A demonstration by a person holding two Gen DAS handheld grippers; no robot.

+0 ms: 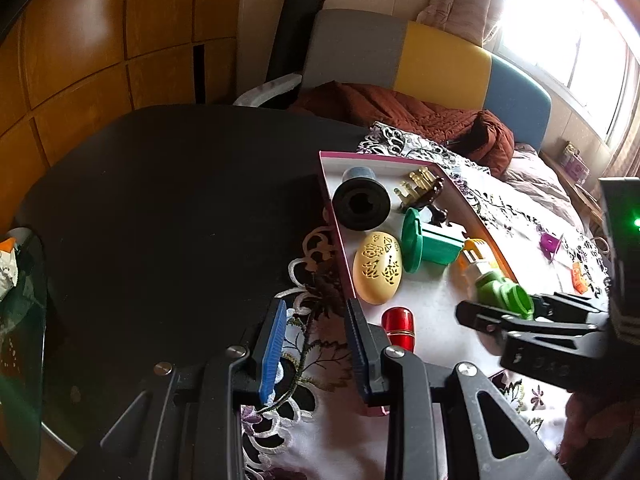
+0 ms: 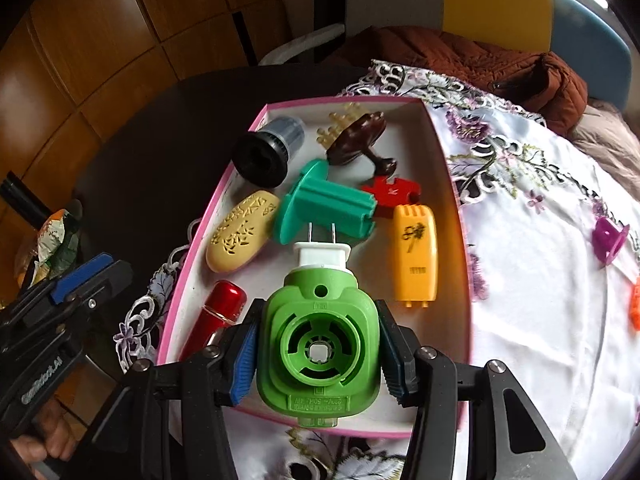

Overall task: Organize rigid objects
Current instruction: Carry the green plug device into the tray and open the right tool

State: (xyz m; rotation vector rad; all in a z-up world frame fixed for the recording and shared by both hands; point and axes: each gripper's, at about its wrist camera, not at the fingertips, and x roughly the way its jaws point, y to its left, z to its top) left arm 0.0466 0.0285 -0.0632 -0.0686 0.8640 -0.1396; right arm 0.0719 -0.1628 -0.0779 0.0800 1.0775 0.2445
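Trouble would start at the pink-rimmed white cardboard tray (image 2: 460, 208), the landmark here. Left of its near corner, the left tongs (image 1: 316, 356) sit nearly closed and empty. Over its near end, the right tongs (image 2: 318, 354) clamp the green plastic plug-in device (image 2: 318, 332); released carelessly, it could strike the red metal cylinder (image 2: 222, 306) or orange plastic case (image 2: 414, 254).

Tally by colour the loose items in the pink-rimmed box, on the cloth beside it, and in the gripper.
Green: 2, plug-in device held by the right gripper, spool
Red: 2, tube, puzzle piece
Yellow/cream: 2, orange-yellow case, oval case
Black: 1
Brown: 1
Purple: 1
Orange: 1
Total: 10
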